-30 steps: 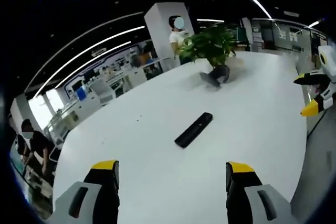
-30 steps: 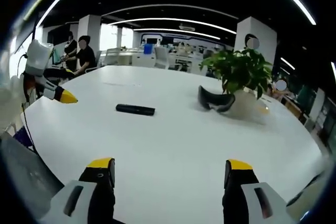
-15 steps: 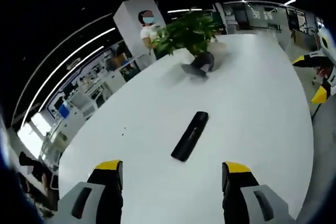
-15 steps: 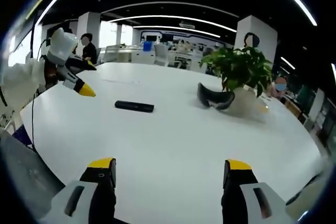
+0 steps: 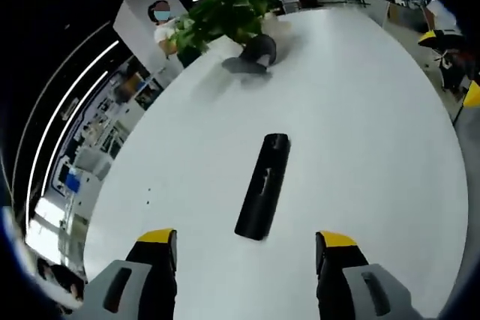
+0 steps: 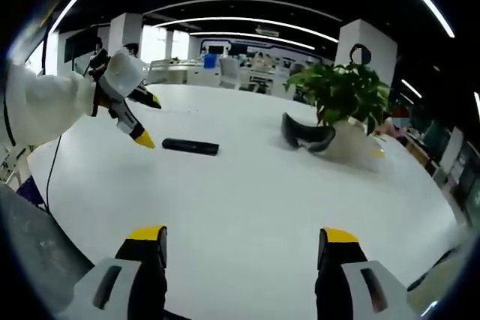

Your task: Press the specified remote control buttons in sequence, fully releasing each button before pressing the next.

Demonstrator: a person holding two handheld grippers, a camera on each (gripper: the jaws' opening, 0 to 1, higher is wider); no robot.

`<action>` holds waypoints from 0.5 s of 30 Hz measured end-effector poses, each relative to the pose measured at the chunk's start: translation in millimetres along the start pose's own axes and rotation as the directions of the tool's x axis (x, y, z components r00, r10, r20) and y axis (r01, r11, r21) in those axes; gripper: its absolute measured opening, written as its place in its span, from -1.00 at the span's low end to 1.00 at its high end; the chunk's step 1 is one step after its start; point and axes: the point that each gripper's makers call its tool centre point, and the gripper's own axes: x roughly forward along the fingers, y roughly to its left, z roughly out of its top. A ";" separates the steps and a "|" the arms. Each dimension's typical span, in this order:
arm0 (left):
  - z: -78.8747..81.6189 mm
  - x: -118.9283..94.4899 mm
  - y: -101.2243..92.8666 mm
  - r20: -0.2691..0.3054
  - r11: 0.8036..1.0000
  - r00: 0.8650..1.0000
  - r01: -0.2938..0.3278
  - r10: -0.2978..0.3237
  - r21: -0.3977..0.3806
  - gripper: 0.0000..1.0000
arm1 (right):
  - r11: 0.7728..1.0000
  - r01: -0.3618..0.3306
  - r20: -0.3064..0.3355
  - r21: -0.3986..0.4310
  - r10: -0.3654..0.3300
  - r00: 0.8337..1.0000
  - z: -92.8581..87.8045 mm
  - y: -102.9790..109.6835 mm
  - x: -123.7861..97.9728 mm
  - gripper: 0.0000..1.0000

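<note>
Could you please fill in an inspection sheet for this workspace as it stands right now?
Surface: large white oval table, bare around the job's thing.
Job's things: slim black remote control lying flat, untouched.
Clutter: dark curved headset beside a green potted plant.
Grippers: left gripper open, poised close to the remote; right gripper open, back over the table.
Cables: thin dark cable hanging below the left arm.
Surroundings: open office, ceiling light strips, people at the table's far side.

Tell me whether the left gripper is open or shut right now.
Open. In the left gripper view its two yellow-tipped jaws stand wide apart, the left gripper holding nothing, with the black remote lying flat on the white table ahead.
</note>
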 end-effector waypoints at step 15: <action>-5.9 40.0 8.4 -0.098 0.996 0.994 0.048 -0.040 0.081 0.61 | 1.000 0.000 -0.032 -0.019 0.000 0.999 -5.1 1.2 1.8 0.62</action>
